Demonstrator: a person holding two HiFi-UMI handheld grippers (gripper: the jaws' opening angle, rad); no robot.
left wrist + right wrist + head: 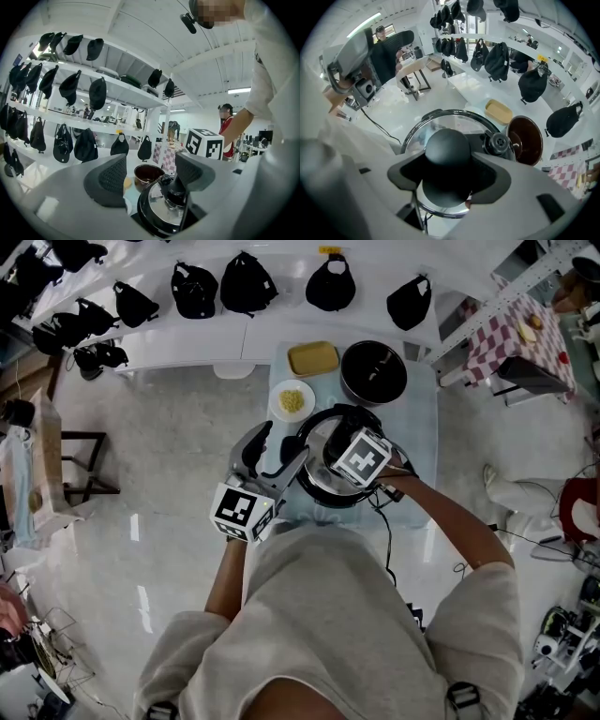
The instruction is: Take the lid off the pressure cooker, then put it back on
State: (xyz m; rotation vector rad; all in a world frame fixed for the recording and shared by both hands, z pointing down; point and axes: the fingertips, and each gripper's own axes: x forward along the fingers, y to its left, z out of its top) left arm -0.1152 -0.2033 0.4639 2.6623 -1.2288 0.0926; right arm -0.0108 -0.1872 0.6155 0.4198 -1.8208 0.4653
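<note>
The pressure cooker (322, 491) stands on a small glass table, its round steel lid (440, 123) resting on it. In the right gripper view my right gripper (450, 174) points steeply down over the lid, and both jaws sit against the lid's black knob (447, 146), shut on it. A black valve (499, 142) sits beside the knob. From the head view only this gripper's marker cube (364, 457) shows above the lid. My left gripper (277, 450) is held level at the cooker's left side, open, with the lid (164, 206) seen beyond its jaws.
Behind the cooker stand a dark empty pot (373, 372), a yellow tray (313, 358) and a white plate of yellow food (292, 400). A black cable (384, 532) hangs off the table's near edge. White shelves with black caps and bags (247, 282) line the back.
</note>
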